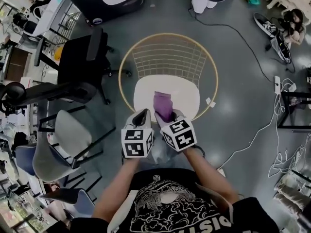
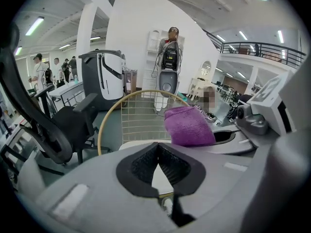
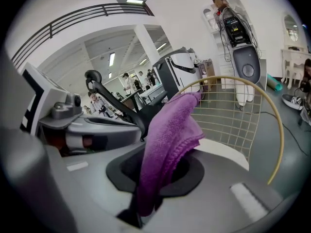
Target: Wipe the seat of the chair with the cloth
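Now we see one purple terry cloth [image 3: 170, 135] — folded, fuzzy, hemmed at its edge — pinched between the right gripper [image 3: 158, 176]'s jaws and flopping past their tips above the single white seat [image 1: 145, 92] of the one wire-backed chair [image 1: 167, 57], while the left gripper [image 2: 156, 166]'s jaws meet on nothing.

Black short-sleeved T-shirt [image 1: 180, 203]; white cloud-like line print on the chest; big white block letters next to it, partly cut off at the frame edge; sleeve [image 1: 245, 211] plain black. Left gripper [image 1: 142, 115] and right gripper [image 1: 171, 116]: smooth grey shells; black ribbed jaw pads set in a rounded black surround; each carries a white cube [image 1: 137, 141] with black square markers.
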Motion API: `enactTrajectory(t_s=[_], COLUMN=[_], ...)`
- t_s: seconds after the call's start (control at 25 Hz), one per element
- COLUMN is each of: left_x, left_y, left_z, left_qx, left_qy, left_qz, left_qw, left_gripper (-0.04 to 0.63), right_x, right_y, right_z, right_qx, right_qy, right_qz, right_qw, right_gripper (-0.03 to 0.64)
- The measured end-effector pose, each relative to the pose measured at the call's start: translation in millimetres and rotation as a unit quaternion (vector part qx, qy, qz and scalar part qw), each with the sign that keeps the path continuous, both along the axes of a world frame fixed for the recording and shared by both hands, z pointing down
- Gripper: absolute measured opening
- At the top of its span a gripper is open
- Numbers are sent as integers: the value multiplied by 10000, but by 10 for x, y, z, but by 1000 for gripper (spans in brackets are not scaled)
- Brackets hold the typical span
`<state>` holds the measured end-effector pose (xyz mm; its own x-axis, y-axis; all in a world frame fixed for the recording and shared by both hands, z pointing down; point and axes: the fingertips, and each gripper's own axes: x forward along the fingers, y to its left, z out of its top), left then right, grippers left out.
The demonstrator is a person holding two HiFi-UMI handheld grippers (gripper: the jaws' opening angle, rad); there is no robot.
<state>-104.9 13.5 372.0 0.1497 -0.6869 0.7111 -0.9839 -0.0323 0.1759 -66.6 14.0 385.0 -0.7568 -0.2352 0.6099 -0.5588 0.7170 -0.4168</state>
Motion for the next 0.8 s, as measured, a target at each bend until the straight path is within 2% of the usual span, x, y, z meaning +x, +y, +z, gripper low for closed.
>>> enactTrajectory(t_s=[0.28, 0.48, 0.64, 0.8], left_x=[-332, -730, -770, -895], left_y=[-206, -376, -350, -374], left_z=[252, 607, 576, 724], left_qx=[-245, -465, -554, -627], left_qy=[217, 425, 412, 506], left_qz=[263, 586, 728, 870], left_qw=[9991, 9963, 9950, 9929], left_gripper=[0, 0, 0, 0], right_x=[-372, -847, -917, -1132], right_y=[-181, -328, -301, -314], right_z=[310, 728, 797, 1127], right_qx=[-296, -521, -667, -903], right_qy=[125, 308, 310, 286], right_qz=[271, 475, 612, 727], right_qw=[9991, 9970, 9954, 9928], right_gripper=[63, 63, 63, 63])
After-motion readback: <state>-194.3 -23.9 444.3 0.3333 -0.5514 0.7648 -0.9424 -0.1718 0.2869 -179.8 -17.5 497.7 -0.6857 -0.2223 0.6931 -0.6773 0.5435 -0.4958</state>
